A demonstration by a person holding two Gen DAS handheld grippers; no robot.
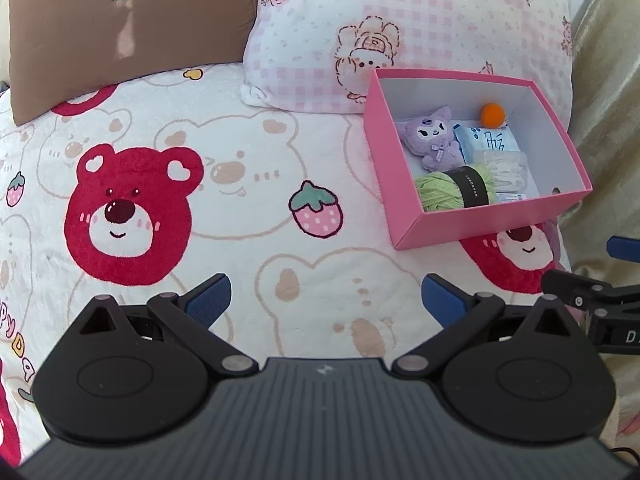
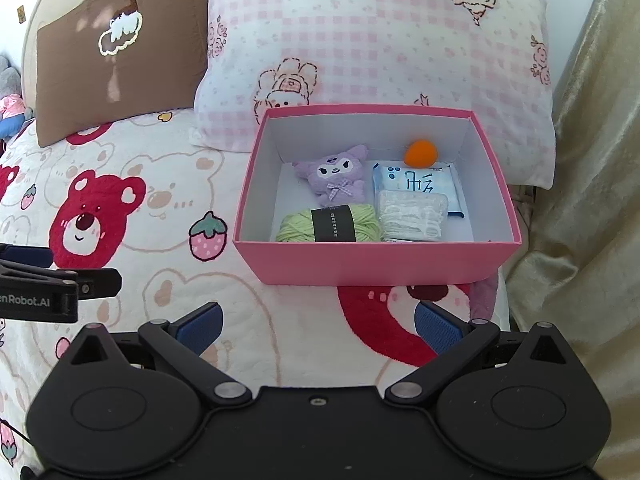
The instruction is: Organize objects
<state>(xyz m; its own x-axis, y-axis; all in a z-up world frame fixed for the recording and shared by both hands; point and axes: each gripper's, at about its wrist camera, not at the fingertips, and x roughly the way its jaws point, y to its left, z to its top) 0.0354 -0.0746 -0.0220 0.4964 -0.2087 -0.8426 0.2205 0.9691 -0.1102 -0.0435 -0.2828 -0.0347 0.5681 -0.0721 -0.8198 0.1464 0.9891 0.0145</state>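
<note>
A pink box (image 2: 372,266) (image 1: 408,184) rests on the bear-print blanket. Inside it lie a purple plush toy (image 2: 334,178) (image 1: 430,142), an orange ball (image 2: 420,153) (image 1: 493,114), a blue tissue pack (image 2: 416,182) (image 1: 488,140), a clear packet of white items (image 2: 412,214) (image 1: 506,170) and a green yarn skein (image 2: 328,226) (image 1: 452,190). My left gripper (image 1: 326,300) hovers open over the blanket, left of and nearer than the box, with nothing between its fingers. My right gripper (image 2: 318,326) is open and empty too, just in front of the box's near wall.
A brown pillow (image 1: 128,32) and a pink checked pillow (image 2: 380,48) lean at the head of the bed behind the box. A beige curtain (image 2: 592,160) hangs at the right. Open blanket (image 1: 240,184) spreads left of the box. Soft toys (image 2: 10,100) sit at the far left.
</note>
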